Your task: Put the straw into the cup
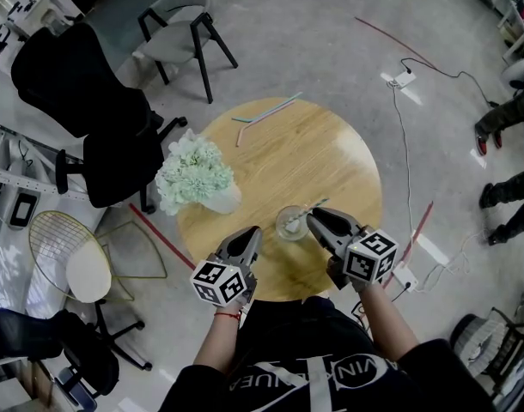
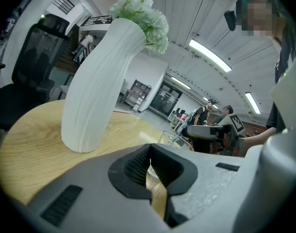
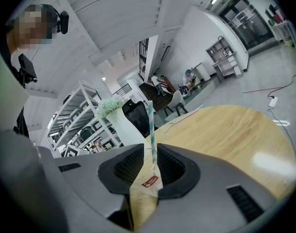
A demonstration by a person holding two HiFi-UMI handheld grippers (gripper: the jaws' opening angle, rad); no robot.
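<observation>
A clear cup (image 1: 290, 223) stands near the front edge of the round wooden table (image 1: 331, 157). A teal-striped straw (image 1: 317, 205) slants from inside the cup up toward my right gripper (image 1: 312, 215), which sits just right of the cup. In the right gripper view the straw (image 3: 149, 123) rises between the jaws of my right gripper (image 3: 150, 147), with a clear sleeve bearing a red label (image 3: 149, 181) pinched there too. My left gripper (image 1: 253, 230) is left of the cup, shut and empty. From the left gripper (image 2: 149, 152) the cup's rim (image 2: 174, 139) shows just ahead.
A white vase of pale green flowers (image 1: 198, 178) stands at the table's left edge, tall in the left gripper view (image 2: 97, 91). Two spare straws (image 1: 266, 114) lie at the far edge. Black chairs (image 1: 90, 118) and a wire chair (image 1: 69, 251) crowd the left. Cables (image 1: 404, 136) run on the floor.
</observation>
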